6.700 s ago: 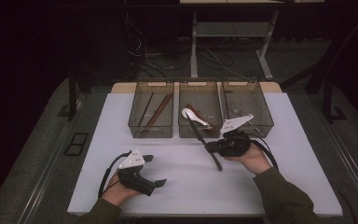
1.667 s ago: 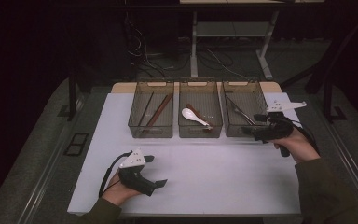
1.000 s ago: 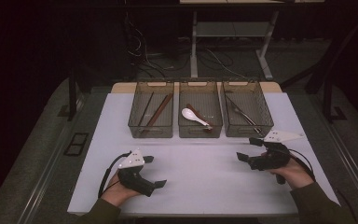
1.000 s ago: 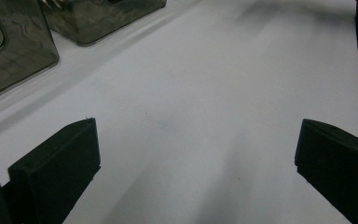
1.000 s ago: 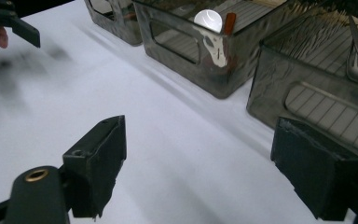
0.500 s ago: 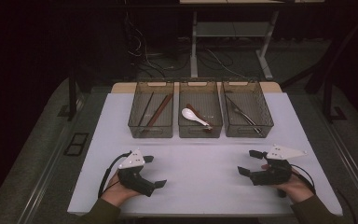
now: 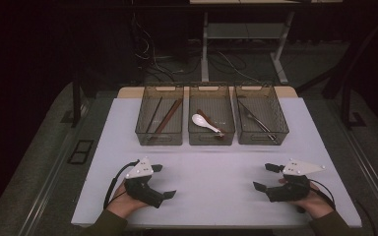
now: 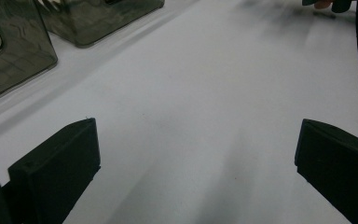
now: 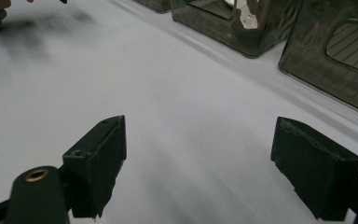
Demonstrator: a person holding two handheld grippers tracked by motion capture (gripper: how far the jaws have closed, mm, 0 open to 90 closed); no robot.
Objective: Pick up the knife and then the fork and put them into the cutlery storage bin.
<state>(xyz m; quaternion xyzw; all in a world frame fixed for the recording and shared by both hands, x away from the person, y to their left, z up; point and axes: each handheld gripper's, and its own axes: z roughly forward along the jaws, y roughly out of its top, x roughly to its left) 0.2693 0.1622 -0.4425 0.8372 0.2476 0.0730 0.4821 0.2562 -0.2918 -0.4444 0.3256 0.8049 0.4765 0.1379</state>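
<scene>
White bench (image 7: 216,162) carries three bins (image 7: 211,115) holding sorted cutlery. Left gripper (image 7: 163,181) and right gripper (image 7: 264,177) rest, fingers wide apart, empty. Sorting appears complete.

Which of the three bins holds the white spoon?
The middle bin: the white spoon lies in it. The left bin holds chopsticks; the right bin holds metal cutlery.

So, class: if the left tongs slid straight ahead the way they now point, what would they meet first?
Probably nothing on the bare white table. Far ahead sit the right tongs, though depth is unclear.
</scene>
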